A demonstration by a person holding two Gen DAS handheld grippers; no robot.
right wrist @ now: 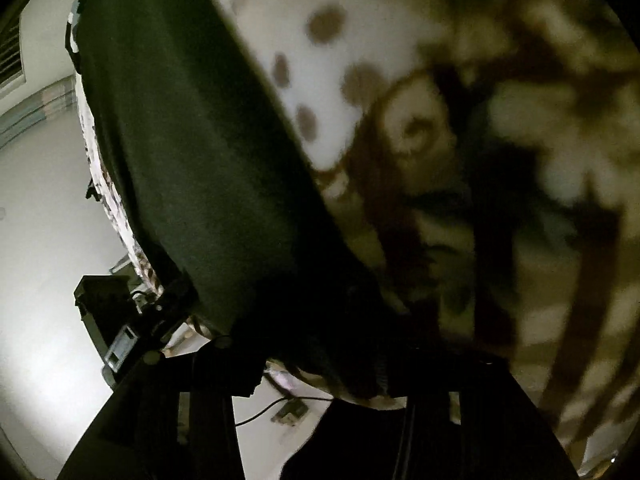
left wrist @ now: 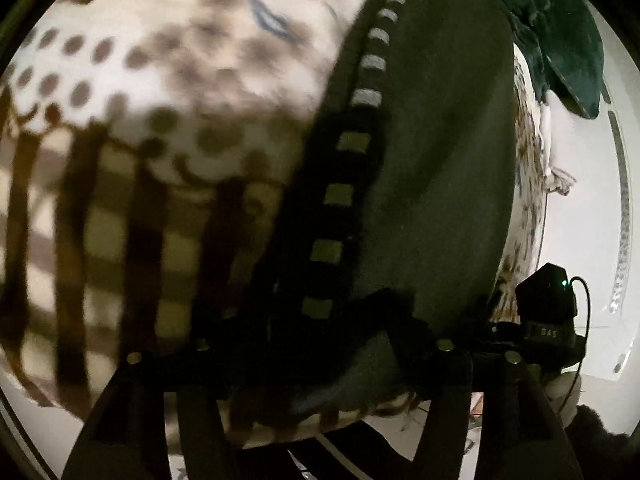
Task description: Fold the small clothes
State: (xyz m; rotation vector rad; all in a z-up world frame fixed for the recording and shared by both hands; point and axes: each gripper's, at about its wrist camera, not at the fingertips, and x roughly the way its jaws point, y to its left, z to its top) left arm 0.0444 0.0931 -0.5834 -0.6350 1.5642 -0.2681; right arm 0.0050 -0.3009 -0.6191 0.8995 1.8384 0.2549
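A dark green garment (left wrist: 436, 152) with a strip of pale squares along one seam lies on a cream cloth with brown dots and stripes (left wrist: 140, 92). My left gripper (left wrist: 320, 336) is low over its near edge, and the cloth hides the fingertips, so its state does not show. The same garment (right wrist: 192, 152) fills the left of the right wrist view, on the patterned cloth (right wrist: 500, 160). My right gripper (right wrist: 320, 344) sits at its near edge in deep shadow, fingertips hidden. The right gripper's body (left wrist: 548, 308) shows at the garment's right edge.
A second dark green cloth (left wrist: 560, 40) lies bunched at the far right on the patterned surface. A white wall or floor (right wrist: 44, 240) lies beyond the edge. A cable and a small device (right wrist: 290, 410) lie on the floor below.
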